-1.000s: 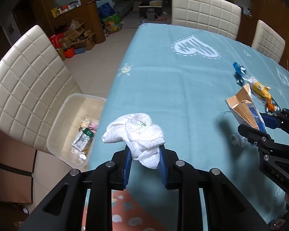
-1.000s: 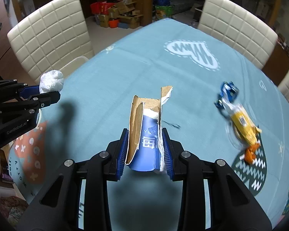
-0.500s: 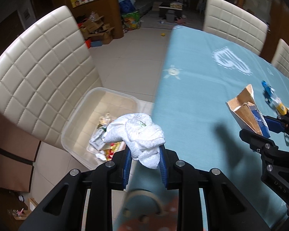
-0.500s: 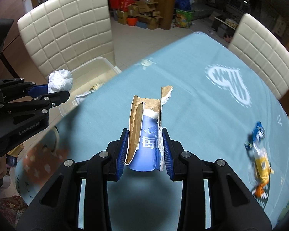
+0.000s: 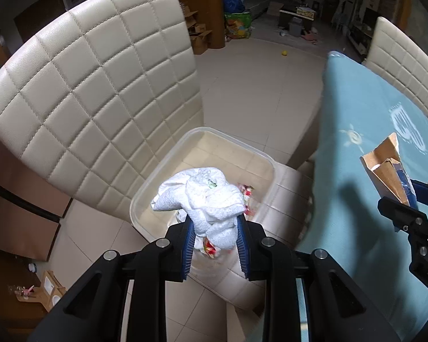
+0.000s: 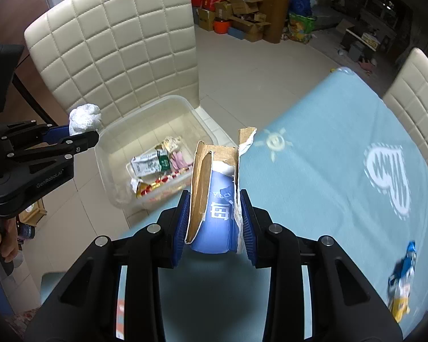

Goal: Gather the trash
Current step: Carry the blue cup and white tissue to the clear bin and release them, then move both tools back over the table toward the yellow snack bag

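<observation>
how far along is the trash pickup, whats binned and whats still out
Done: several wrappers already lie in the clear bin on the floor. In hand: the left gripper grips a white tissue wad over the bin; the right gripper grips a torn blue carton above the table edge. Left: a blue-yellow wrapper on the tablecloth.

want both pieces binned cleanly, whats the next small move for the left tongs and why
Probably open the left tongs: the crumpled white tissue they grip hangs over the clear plastic bin on the floor, so it should drop in. The right tongs and torn blue carton are above the table edge.
</observation>
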`<move>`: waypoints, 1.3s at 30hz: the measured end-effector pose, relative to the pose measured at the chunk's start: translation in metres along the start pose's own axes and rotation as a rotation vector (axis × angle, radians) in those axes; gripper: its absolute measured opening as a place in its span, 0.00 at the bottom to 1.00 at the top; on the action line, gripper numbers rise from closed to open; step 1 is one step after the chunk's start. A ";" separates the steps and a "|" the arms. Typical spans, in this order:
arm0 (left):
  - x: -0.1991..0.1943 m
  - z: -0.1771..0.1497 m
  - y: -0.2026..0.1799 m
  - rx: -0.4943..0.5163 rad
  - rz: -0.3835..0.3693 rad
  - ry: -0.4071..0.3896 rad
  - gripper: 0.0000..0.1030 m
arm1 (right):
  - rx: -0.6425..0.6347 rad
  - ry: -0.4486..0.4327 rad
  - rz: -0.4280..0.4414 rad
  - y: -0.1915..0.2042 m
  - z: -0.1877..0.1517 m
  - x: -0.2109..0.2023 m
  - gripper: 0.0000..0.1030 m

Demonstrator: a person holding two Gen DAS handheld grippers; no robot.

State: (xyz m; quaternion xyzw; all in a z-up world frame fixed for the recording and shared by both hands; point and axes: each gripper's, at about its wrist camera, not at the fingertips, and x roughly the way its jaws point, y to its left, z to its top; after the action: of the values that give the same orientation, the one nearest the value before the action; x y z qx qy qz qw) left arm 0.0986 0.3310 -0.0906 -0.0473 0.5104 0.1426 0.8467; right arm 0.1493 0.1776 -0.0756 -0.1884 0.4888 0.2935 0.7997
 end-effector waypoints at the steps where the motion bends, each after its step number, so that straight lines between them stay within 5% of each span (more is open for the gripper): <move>1: 0.003 0.005 0.002 -0.001 0.001 -0.001 0.26 | -0.004 0.000 0.002 0.001 0.006 0.004 0.35; 5: 0.022 0.023 0.006 0.013 0.014 0.005 0.30 | -0.012 0.005 0.003 0.000 0.023 0.018 0.35; 7: 0.030 0.028 0.011 -0.015 0.024 -0.005 0.63 | -0.009 0.015 0.006 -0.002 0.029 0.027 0.35; 9: 0.035 0.030 0.016 -0.033 0.021 -0.015 0.86 | -0.012 0.028 0.008 -0.002 0.033 0.035 0.35; 10: 0.038 0.031 0.018 -0.035 0.023 -0.015 0.89 | -0.017 0.032 0.010 -0.002 0.034 0.039 0.35; 21: 0.060 0.011 0.053 -0.087 0.087 0.039 0.93 | -0.103 0.082 0.074 0.033 0.049 0.079 0.37; 27: 0.063 -0.004 0.074 -0.135 0.120 0.063 0.93 | -0.164 0.035 0.096 0.058 0.073 0.084 0.38; 28: 0.064 -0.006 0.076 -0.143 0.123 0.067 0.93 | -0.168 0.014 0.098 0.061 0.078 0.082 0.41; 30: 0.064 -0.008 0.080 -0.159 0.126 0.073 0.93 | -0.177 -0.031 0.042 0.065 0.084 0.078 0.82; 32: 0.065 -0.010 0.081 -0.158 0.132 0.080 0.93 | -0.188 -0.071 0.008 0.066 0.085 0.074 0.86; 39: 0.058 -0.006 0.069 -0.142 0.110 0.076 0.93 | -0.138 -0.004 0.020 0.049 0.070 0.074 0.85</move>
State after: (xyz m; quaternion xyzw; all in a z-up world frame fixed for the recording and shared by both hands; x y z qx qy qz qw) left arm 0.0989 0.4067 -0.1403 -0.0844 0.5326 0.2228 0.8122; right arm 0.1905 0.2771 -0.1106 -0.2378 0.4676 0.3348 0.7828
